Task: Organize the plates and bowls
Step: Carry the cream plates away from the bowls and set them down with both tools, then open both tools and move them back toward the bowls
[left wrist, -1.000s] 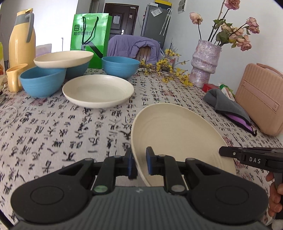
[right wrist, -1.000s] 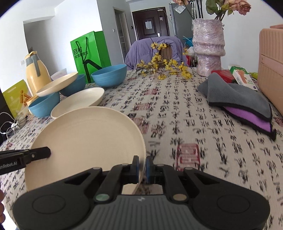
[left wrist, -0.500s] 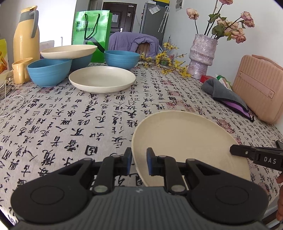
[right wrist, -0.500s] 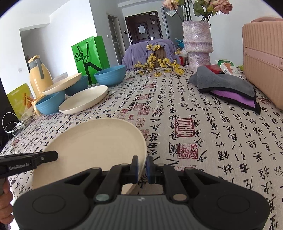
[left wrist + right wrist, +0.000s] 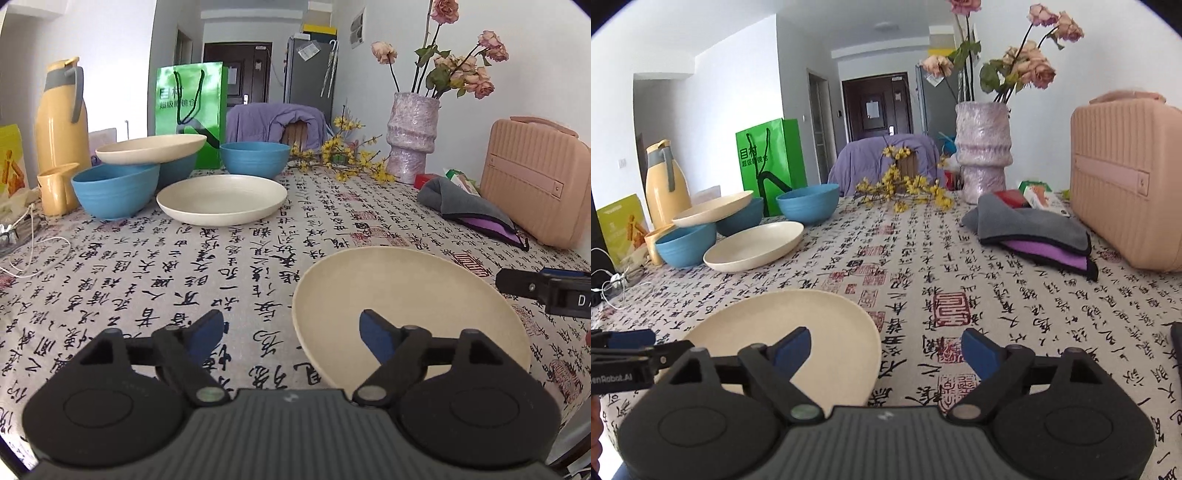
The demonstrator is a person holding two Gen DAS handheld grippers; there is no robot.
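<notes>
A cream plate [image 5: 410, 299] lies flat on the patterned tablecloth near the front edge; it also shows in the right wrist view [image 5: 798, 332]. My left gripper [image 5: 291, 336] is open over its left rim, holding nothing. My right gripper [image 5: 886, 349] is open over its right rim, empty. Far left, a second cream plate [image 5: 221, 197] lies flat. A third cream plate [image 5: 151, 147] rests on a blue bowl [image 5: 177, 168]. Two more blue bowls [image 5: 114, 190] [image 5: 255, 157] stand near them.
A yellow jug [image 5: 61, 114], yellow cup [image 5: 55, 188] and green bag [image 5: 190, 110] stand at the back left. A vase [image 5: 412, 136], yellow flowers [image 5: 343, 158], folded cloths [image 5: 469, 206] and a pink case [image 5: 535, 181] are at the right. Cables [image 5: 33, 243] lie at the left edge.
Both grippers were shut on the near cream plate, holding it tilted. The plate has come down flat on the table and both grippers have opened and let go.
</notes>
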